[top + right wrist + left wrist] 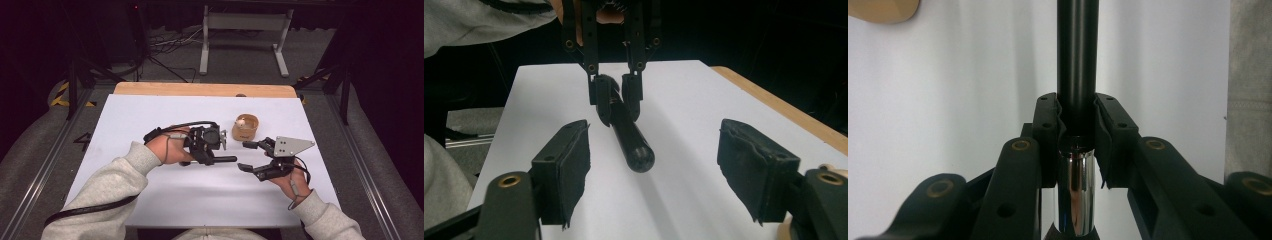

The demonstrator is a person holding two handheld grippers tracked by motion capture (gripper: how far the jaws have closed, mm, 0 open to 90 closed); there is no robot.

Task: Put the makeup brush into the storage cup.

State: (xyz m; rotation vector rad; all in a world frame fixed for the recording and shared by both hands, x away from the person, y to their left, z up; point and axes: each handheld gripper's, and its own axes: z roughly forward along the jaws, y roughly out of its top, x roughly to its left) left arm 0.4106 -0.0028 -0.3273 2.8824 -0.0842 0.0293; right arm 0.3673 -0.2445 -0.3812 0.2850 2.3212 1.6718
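I am clamping the left gripper (1076,125) on the black-handled tool (630,137), keeping the right gripper (654,165) spread apart, empty.

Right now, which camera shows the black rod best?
The right gripper view: the rod lies in full length, round end toward the camera, clamped at its far end by the left tool. The left gripper view shows its black shaft up close, joined to a shiny metal part. The high view shows it small.
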